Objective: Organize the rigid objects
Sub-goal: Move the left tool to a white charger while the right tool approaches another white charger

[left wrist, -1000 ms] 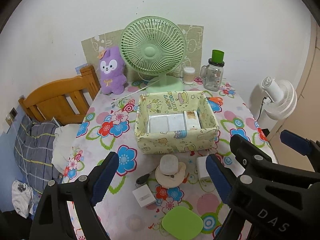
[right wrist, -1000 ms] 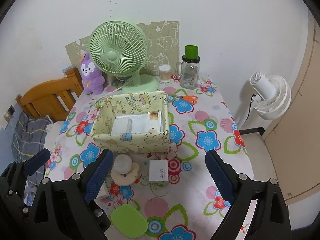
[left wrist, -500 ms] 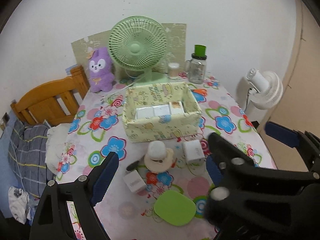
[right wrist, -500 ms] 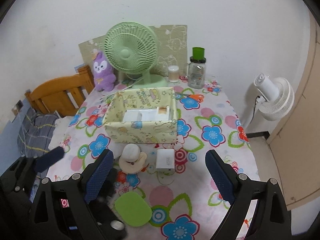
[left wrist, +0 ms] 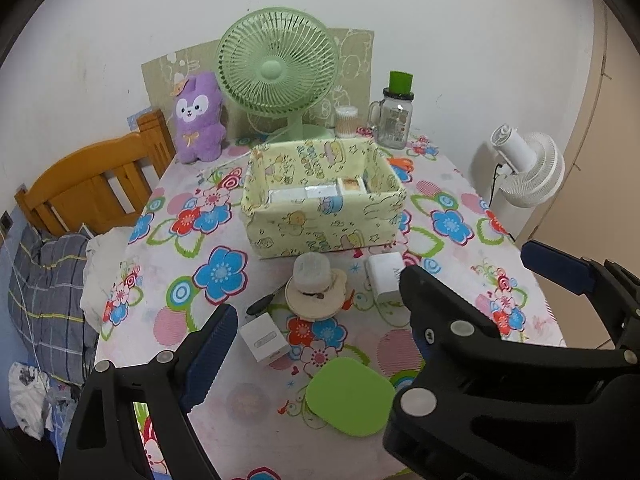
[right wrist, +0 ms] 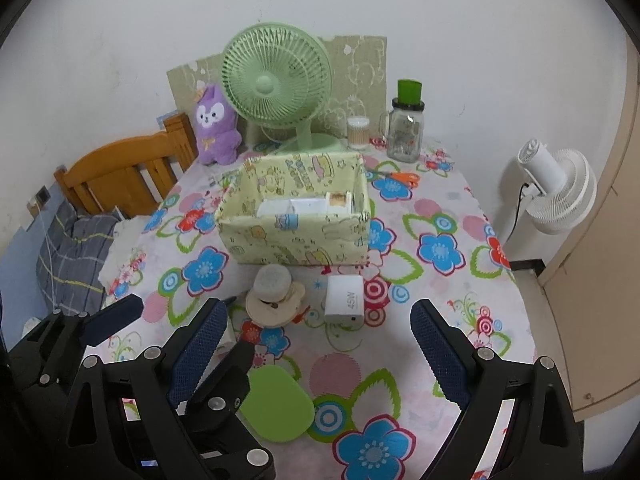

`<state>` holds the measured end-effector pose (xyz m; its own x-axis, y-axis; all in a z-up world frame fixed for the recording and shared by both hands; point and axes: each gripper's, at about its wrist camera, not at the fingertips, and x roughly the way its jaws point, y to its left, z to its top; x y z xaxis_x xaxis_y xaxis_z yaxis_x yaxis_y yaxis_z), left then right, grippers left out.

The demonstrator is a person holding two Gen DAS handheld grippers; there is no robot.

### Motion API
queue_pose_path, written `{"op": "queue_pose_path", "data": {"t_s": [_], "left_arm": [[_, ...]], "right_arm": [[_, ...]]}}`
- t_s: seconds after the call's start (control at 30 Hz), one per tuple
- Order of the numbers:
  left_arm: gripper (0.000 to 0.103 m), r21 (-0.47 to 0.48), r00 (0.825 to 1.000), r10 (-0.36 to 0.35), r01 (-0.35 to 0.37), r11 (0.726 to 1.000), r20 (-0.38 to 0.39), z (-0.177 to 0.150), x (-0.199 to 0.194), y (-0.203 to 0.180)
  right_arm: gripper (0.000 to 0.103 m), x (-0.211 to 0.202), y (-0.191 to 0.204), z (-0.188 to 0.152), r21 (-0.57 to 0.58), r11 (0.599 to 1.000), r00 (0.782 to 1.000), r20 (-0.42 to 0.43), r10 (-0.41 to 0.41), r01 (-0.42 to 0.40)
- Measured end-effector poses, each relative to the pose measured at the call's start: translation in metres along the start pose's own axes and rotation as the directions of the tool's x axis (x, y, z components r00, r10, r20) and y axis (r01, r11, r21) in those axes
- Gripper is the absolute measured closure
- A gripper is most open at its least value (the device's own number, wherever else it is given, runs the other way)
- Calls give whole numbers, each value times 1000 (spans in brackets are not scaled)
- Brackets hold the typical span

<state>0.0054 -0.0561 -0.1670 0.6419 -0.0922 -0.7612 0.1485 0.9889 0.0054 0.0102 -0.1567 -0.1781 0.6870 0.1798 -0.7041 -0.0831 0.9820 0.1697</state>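
Floral-print tablecloth over table. Green desk fan at back by wall. Yellow fabric storage box mid-table, white boxes inside. Right gripper: jaws spread wide, nothing between. Left gripper: same, empty. Green rounded lid near front edge. White 45W charger in front of box; round cream dispenser just beside; sm. white cube adapter nearer left gripper.
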Motion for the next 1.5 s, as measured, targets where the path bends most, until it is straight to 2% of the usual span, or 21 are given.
{"op": "queue_pose_path", "data": {"t_s": [0.37, 0.8, 1.0, 1.5], "left_arm": [[12, -36, 998, 6, -8, 999, -56, -18, 32, 17], [12, -57, 991, 34, -41, 998, -126, -35, 80, 35], [12, -34, 990, 60, -65, 997, -127, -35, 101, 40], [12, -56, 986, 84, -92, 994, -142, -44, 143, 51]], "right_arm": [[8, 35, 13, -15, -27, 999, 998, -60, -25, 24], [11, 88, 20, -31, -13, 1000, 992, -125, -9, 7], [11, 112, 20, -35, 7, 1000, 990, -141, -8, 9], [11, 157, 21, -44, 16, 1000, 986, -166, -2, 5]]}}
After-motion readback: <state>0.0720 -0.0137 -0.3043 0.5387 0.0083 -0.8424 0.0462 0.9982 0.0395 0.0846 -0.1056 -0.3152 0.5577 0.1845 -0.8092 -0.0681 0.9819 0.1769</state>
